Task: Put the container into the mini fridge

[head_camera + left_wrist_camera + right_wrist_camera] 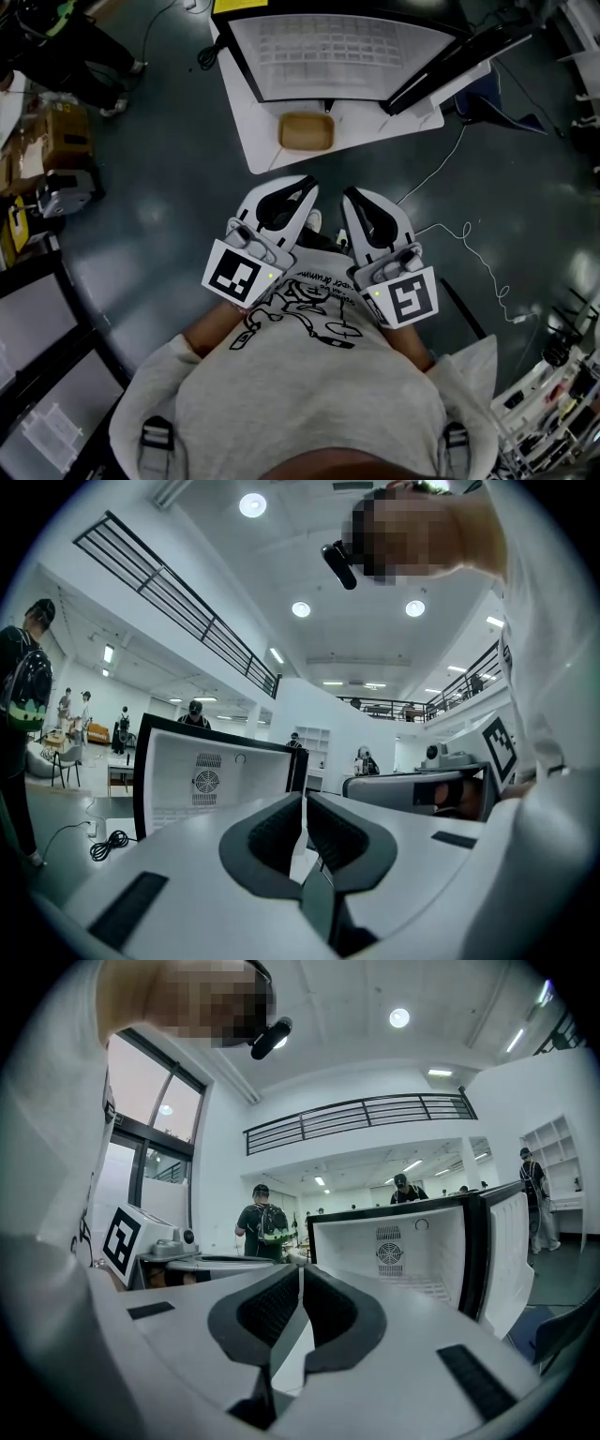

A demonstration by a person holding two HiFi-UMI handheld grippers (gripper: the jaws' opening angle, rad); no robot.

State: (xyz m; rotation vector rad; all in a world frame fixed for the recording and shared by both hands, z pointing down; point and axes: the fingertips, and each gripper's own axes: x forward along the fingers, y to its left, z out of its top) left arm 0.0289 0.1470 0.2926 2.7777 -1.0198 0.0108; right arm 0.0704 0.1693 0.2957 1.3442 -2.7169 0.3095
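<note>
Task thing: container (307, 131), a small shallow tan tray with rounded corners, lying flat in the upper middle of the head view.
Where it lies: on the white table (265, 155), just in front of the open mini fridge (337, 52) and apart from it; nothing touches it.
Contents: none that I can make out; the inside reads as one even tan.
Mini fridge: at the top of the frame, white inside, with the fridge door (450, 61) swung out to the upper right.
Left tool (305, 185): clenched, pads all but meeting, nothing between them; held at the person's chest, well short of the container.
Right tool (352, 194): clenched and empty, beside the left tool.
Handling (judged): probably light and stiff, plastic or wood; not fragile. The smooth, thin wall could slip under a weak pinch.
Grasp point (judged): the near long rim, at its middle, one pad inside and one outside, so the tray hangs level.
Caution (judged): a corner grip would let it swing and tilt.
Progress: pick-up not yet begun.
</note>
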